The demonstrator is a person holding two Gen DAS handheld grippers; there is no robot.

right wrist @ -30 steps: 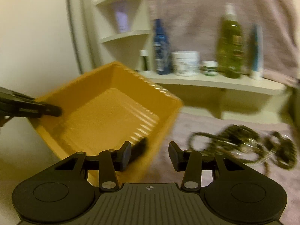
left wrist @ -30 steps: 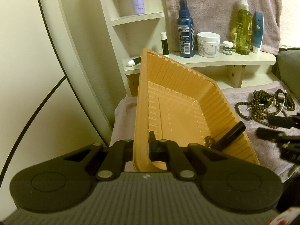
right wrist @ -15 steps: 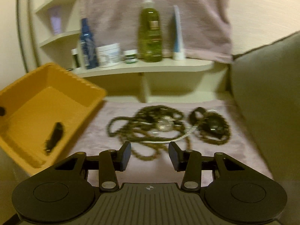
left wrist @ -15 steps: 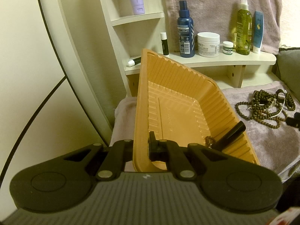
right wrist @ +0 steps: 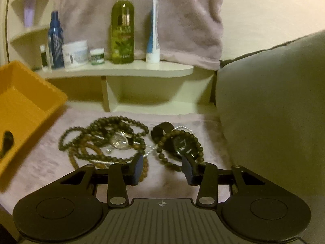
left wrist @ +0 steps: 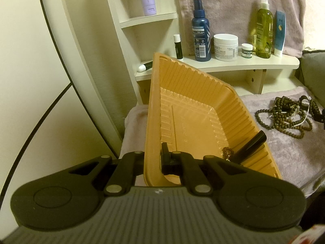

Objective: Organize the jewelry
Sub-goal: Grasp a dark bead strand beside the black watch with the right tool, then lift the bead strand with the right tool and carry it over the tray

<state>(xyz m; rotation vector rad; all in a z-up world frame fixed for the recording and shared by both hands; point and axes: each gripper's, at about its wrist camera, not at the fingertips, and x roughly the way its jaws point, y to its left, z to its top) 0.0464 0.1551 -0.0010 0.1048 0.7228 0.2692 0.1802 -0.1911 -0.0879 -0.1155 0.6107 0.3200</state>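
Jewelry pile (right wrist: 130, 142) lies on the mauve cloth (right wrist: 50, 168), in front of the low shelf. It is a tangle of brown bead strands, with a round clear-faced piece (right wrist: 119, 142) in the middle and a thin silver chain running through. Just right of the tangle, touching it: a black watch (right wrist: 182, 145) with a bead bracelet (right wrist: 178, 142) looped around it. From the left wrist view the same pile (left wrist: 288, 116) sits to the right of the tray, apart from it.

Right gripper (right wrist: 161, 166): fingers spread wide, holding nothing, low over the near edge of the pile. Left finger sits by the bead strands, right finger by the watch strap; contact cannot be judged.

Orange tray (left wrist: 193, 122): ribbed plastic, tilted up on its left side. Left gripper (left wrist: 154, 160) is clenched on the tray's near left wall, one finger outside and one inside. In the tray's low corner lie a black stick-like item (left wrist: 249, 145) and a small dark beaded piece (left wrist: 226, 152) beside it.

Shelf (right wrist: 121, 69) behind: blue spray bottle (right wrist: 55, 40), white jar (right wrist: 75, 53), small jar (right wrist: 97, 56), green olive bottle (right wrist: 122, 30), blue-white tube (right wrist: 153, 34). Mauve towel (right wrist: 182, 20) hangs behind them. Grey cushion (right wrist: 274, 111) at right of the cloth.
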